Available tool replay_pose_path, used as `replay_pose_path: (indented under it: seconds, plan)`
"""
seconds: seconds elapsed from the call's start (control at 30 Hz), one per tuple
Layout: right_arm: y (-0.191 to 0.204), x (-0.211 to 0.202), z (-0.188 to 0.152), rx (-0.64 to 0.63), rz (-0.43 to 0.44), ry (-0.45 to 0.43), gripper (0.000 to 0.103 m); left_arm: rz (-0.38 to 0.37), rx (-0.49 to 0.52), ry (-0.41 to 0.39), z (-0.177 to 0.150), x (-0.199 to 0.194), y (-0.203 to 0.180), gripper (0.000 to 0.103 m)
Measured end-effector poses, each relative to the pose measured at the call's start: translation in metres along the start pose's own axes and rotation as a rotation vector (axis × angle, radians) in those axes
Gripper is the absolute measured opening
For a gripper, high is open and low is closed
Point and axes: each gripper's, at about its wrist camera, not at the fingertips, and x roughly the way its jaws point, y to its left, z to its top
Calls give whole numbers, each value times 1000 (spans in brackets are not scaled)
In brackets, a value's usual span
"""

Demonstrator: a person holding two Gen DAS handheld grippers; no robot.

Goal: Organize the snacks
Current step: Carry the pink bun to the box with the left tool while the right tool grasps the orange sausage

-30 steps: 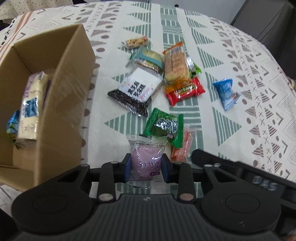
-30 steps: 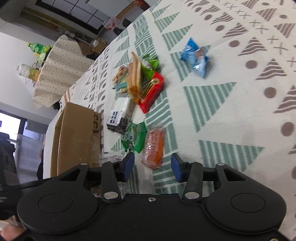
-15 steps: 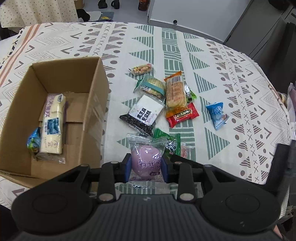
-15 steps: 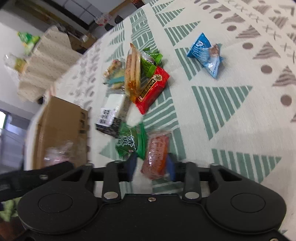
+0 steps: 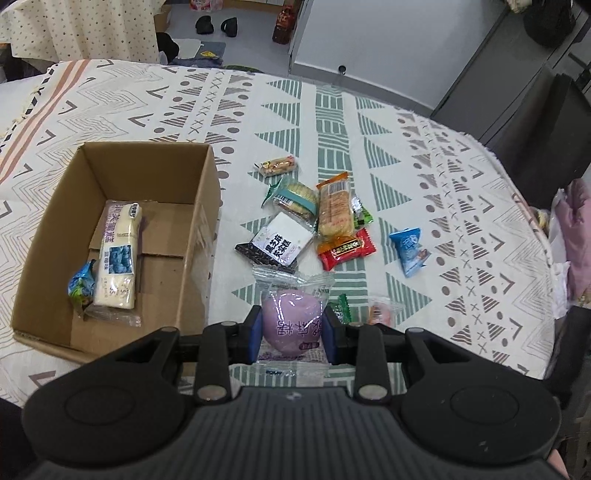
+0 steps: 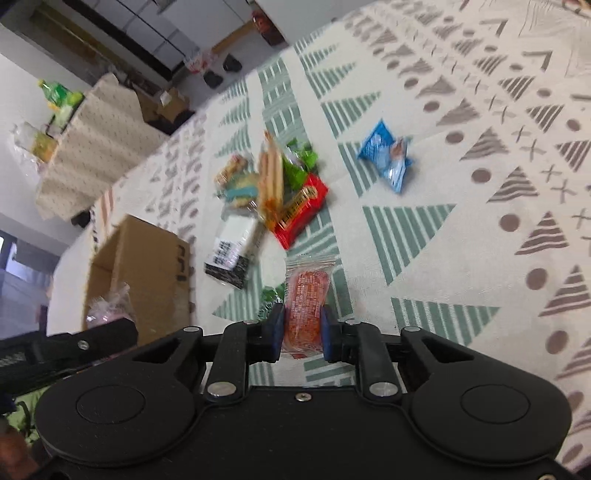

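Green packet (image 5: 343, 308): mostly hidden. Left hand-held gripper (image 5: 293, 329): clamped on purple snack pack (image 5: 291, 321). Right hand-held gripper (image 6: 302, 329): clamped on orange snack pack (image 6: 306, 302).

patterned tablecloth (image 5: 424, 177), black shoes (image 5: 218, 26), grey cabinet (image 5: 517, 85)

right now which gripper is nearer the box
Left. The left gripper, shut on the purple snack, is beside the box; the right gripper grips the orange snack farther out.
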Motion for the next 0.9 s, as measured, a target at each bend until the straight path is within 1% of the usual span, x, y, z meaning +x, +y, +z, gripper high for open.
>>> replay_pose_path:
  seconds: [0.1, 0.3, 0.47, 0.63, 0.9]
  plan:
    - [7, -19, -1, -11, 5, -38, 20, -17, -9, -21, -4, -14, 3, 32]
    - [24, -46, -7, -30, 54, -105, 20, -47, -24, -68, -11, -36, 13, 32]
    - [40, -57, -11, -49, 69, -126, 20, -64, -44, -88, -13, -48, 25, 32]
    - [63, -65, -13, -86, 92, -145, 20, -85, -65, -125, -10, -64, 40, 32]
    - [104, -60, -11, -134, 129, -153, 20, -81, -132, -173, 5, -82, 79, 32]
